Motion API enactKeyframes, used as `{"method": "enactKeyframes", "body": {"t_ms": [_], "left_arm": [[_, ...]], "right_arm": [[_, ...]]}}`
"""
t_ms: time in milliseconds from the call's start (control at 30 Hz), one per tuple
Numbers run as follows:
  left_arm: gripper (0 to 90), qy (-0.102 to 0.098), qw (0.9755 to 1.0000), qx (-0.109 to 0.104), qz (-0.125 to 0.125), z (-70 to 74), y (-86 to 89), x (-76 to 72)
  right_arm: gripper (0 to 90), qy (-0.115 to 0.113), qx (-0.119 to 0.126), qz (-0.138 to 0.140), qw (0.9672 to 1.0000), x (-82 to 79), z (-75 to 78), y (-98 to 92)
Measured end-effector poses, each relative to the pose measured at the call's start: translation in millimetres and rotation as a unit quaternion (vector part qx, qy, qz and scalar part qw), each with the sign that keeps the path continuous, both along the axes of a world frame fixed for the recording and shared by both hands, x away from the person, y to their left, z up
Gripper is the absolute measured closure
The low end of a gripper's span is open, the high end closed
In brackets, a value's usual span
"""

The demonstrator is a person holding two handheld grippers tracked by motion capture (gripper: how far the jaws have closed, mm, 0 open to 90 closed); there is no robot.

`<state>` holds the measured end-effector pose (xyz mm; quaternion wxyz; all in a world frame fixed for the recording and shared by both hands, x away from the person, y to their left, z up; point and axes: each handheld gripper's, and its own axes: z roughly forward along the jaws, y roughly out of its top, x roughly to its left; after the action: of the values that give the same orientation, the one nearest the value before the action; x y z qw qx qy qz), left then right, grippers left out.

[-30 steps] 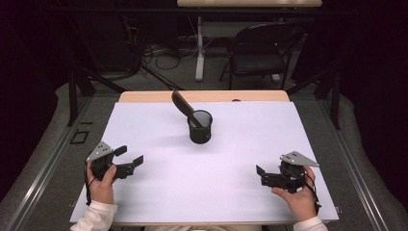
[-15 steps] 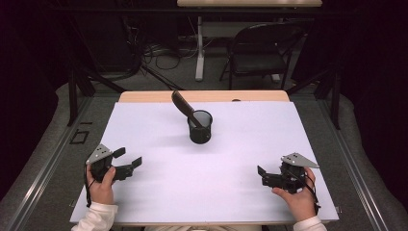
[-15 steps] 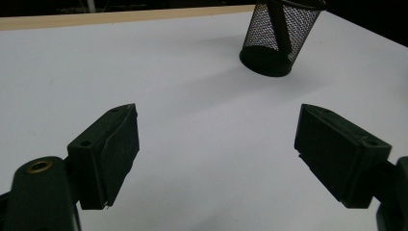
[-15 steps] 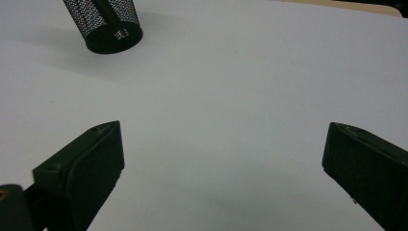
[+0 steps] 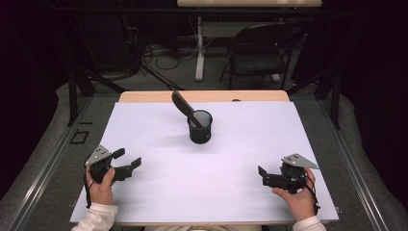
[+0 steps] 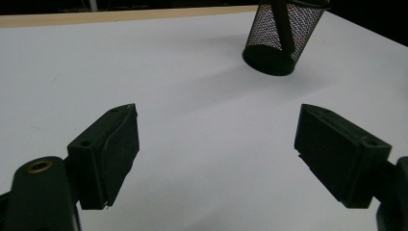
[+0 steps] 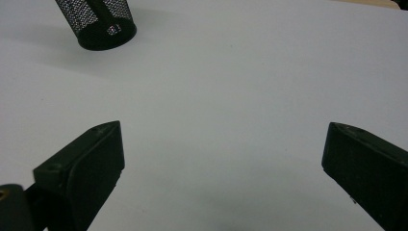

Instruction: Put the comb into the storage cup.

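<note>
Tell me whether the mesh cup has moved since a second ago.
No. The mesh cup sits at the same spot below the table's far wooden edge.

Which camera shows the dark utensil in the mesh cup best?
The high view: the dark utensil leans whole out of the mesh cup, up to the left. The left gripper view shows just its lower part through the mesh; the right gripper view likewise, cropped.

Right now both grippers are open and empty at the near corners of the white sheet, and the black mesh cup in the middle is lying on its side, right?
Not quite. The mesh cup stands upright, with a dark tool leaning out of it, as the high view shows. The rest holds: left gripper and right gripper are open and empty near the sheet's front corners.
</note>
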<state>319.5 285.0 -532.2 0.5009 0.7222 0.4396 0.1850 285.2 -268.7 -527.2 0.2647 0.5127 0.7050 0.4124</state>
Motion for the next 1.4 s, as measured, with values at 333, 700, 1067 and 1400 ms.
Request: {"method": "enactKeyframes", "body": {"t_ms": [333,700,1067,1400], "left_arm": [[16.1,-0.001,1.0,0.0,0.002,-1.7,0.7,-0.2],[16.1,-0.004,1.0,0.001,0.0,-2.6,1.3,0.0],[16.1,-0.004,1.0,0.001,0.001,-3.2,0.9,0.0],[16.1,-0.004,1.0,0.001,0.0,-3.7,0.8,0.3]], "right_arm": [[0.9,-0.001,0.011,-0.004,0.9999,0.9,-3.4,-1.3],[0.9,-0.002,0.005,-0.001,1.0,2.7,-9.6,0.1],[0.9,0.001,0.005,0.0,1.0,3.0,-11.1,0.1],[0.9,0.004,0.006,0.001,1.0,3.1,-11.8,0.1]]}}
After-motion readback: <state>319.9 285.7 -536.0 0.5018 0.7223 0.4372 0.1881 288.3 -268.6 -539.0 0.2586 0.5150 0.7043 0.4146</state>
